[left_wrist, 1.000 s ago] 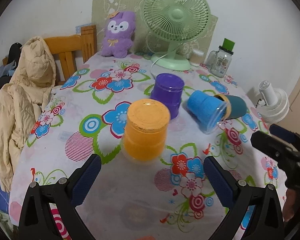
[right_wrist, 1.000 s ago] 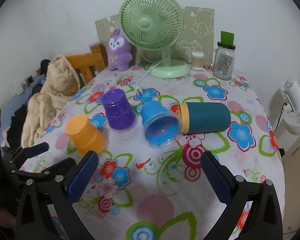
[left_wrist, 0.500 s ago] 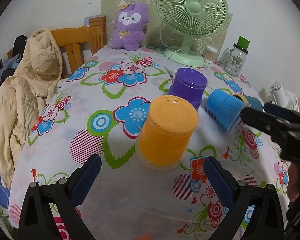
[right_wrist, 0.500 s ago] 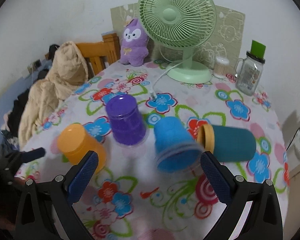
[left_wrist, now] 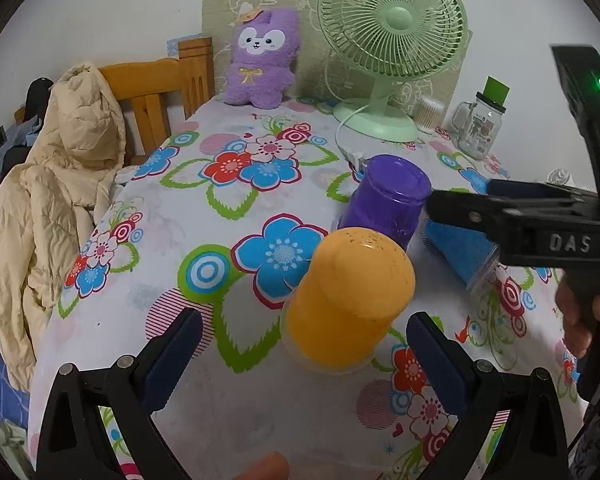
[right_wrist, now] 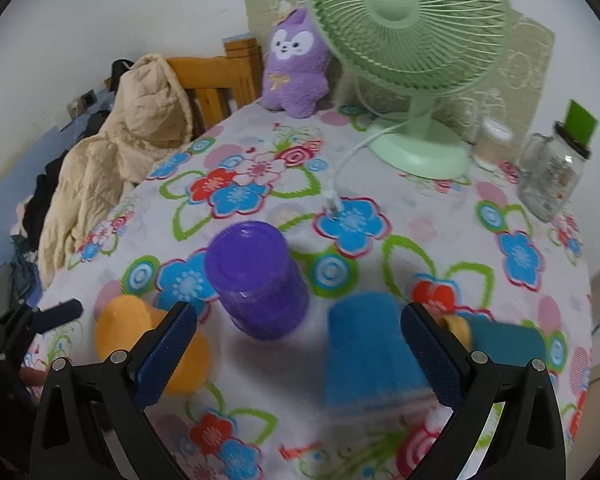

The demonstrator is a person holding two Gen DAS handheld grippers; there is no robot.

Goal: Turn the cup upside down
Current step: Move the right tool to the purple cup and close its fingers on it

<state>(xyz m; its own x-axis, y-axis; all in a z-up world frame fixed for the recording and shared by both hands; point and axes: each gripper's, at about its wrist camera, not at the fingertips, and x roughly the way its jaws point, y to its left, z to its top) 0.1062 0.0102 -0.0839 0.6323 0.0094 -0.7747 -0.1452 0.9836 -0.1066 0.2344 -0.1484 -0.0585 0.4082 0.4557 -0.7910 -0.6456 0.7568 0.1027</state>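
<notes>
A blue cup (right_wrist: 372, 352) lies on its side on the flowered tablecloth, partly between my right gripper's (right_wrist: 300, 352) open fingers, close to the right pad. In the left wrist view the blue cup (left_wrist: 460, 252) is partly hidden behind the right gripper's arm. An orange cup (left_wrist: 348, 300) and a purple cup (left_wrist: 388, 196) stand upside down. My left gripper (left_wrist: 300, 364) is open and empty, just in front of the orange cup. A teal cup with a yellow rim (right_wrist: 504, 344) lies on its side behind the blue one.
A green fan (left_wrist: 392, 40) with its white cable, a purple plush toy (left_wrist: 260, 56), a glass jar (right_wrist: 552, 176) and a small container stand at the table's far edge. A wooden chair with a beige jacket (left_wrist: 52, 184) is at the left.
My right gripper has moved forward and down over the blue cup, which now sits between its fingers. My left gripper has come closer to the orange cup.
</notes>
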